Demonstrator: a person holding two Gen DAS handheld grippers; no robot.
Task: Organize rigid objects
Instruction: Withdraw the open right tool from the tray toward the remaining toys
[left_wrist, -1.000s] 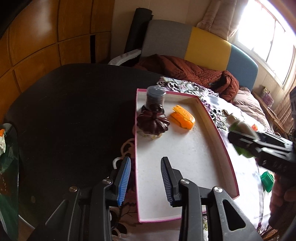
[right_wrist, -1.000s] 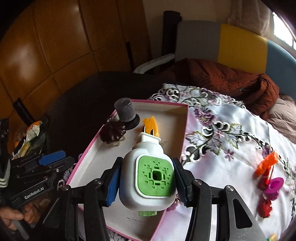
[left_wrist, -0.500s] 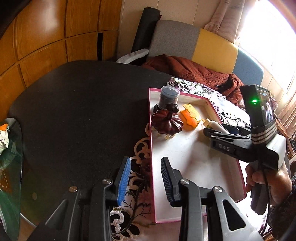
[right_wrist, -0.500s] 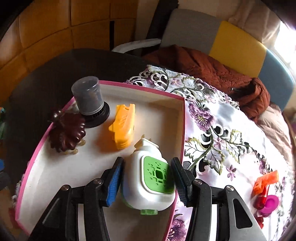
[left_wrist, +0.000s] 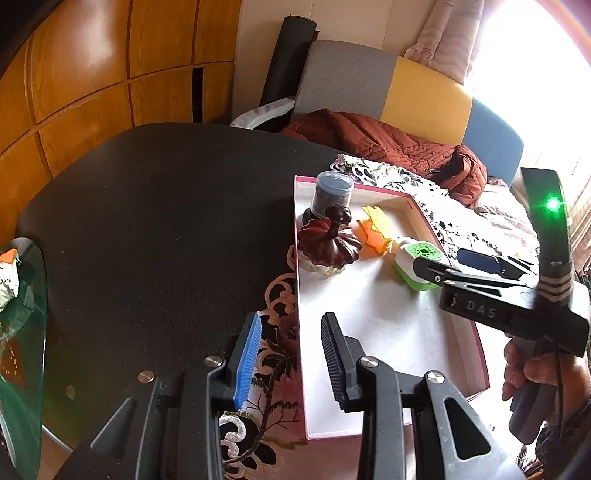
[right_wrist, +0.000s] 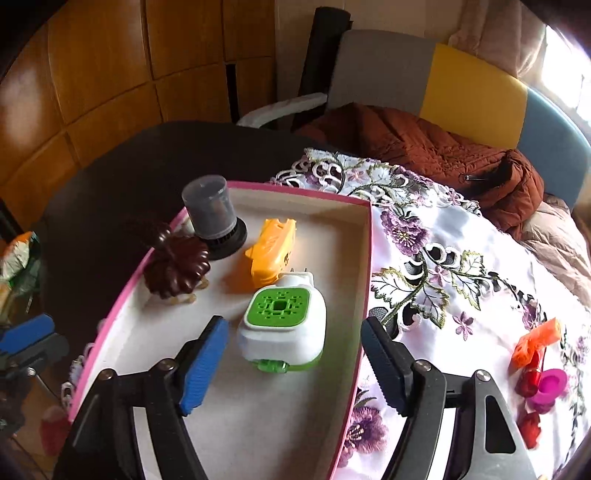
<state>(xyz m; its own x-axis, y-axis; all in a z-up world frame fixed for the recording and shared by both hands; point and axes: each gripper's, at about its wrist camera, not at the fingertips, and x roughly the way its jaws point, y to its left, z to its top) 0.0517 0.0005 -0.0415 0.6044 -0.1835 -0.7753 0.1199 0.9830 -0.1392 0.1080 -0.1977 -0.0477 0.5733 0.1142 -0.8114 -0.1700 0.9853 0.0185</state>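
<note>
Right gripper (right_wrist: 291, 354), jaws just opened and standing wide apart, with the white-and-green plug-in device (right_wrist: 282, 325) lying between them but free of both pads. The device rests on the floor of the pink-rimmed tray (right_wrist: 364, 295), near its right wall, prongs pointing toward the far edge and touching the orange clip (right_wrist: 271, 251); its long axis runs along the jaws' line. Left gripper (left_wrist: 291, 358), jaws partly apart and empty, hovers over the tray's near left edge. Remaining small toys (right_wrist: 535, 362) lie on the cloth beyond the right wall, nearer the right hand.
</note>
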